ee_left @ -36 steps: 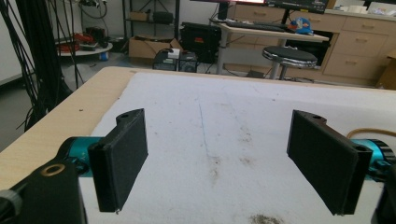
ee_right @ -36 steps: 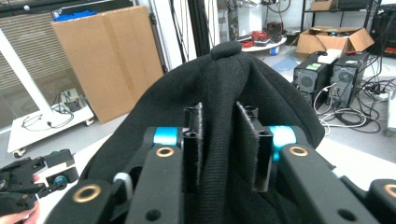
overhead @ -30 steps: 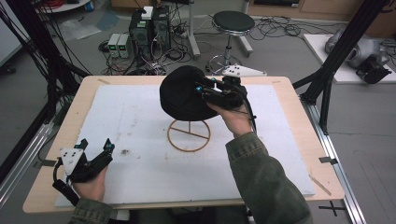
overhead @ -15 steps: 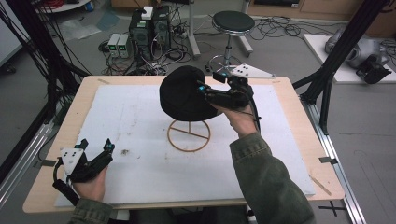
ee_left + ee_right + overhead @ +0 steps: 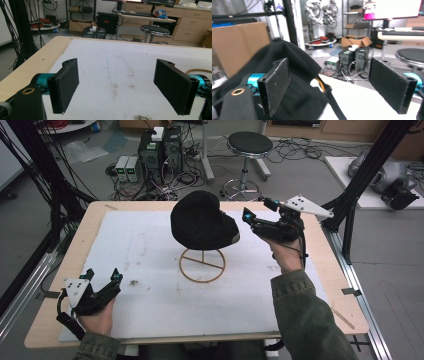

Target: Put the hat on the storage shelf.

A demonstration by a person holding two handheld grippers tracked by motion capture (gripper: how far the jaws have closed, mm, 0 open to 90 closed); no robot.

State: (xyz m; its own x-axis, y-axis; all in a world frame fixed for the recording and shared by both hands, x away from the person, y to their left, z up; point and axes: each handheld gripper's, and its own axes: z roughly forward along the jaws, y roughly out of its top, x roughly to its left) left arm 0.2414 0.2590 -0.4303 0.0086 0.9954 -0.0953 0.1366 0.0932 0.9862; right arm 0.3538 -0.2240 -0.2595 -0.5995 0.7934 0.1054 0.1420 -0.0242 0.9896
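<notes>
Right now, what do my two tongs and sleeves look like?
Both tongs are black-bodied, with flat black rectangular pads on teal mounts and a grey three-cornered plate with dark dots on top. A black cable trails from each. Both sleeves are olive green with ribbed cuffs.

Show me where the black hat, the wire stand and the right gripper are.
black hat (image 5: 202, 222), high view, on its crown.
wire stand (image 5: 202, 266), high view, on the ring base.
right gripper (image 5: 256, 213), high view, midway between its open fingertips, beside the hat.

Grey floor (image 5: 310, 180) strewn with cables, round black stool (image 5: 249, 143), wooden drawers (image 5: 190, 22), cardboard boxes (image 5: 357, 41)
</notes>
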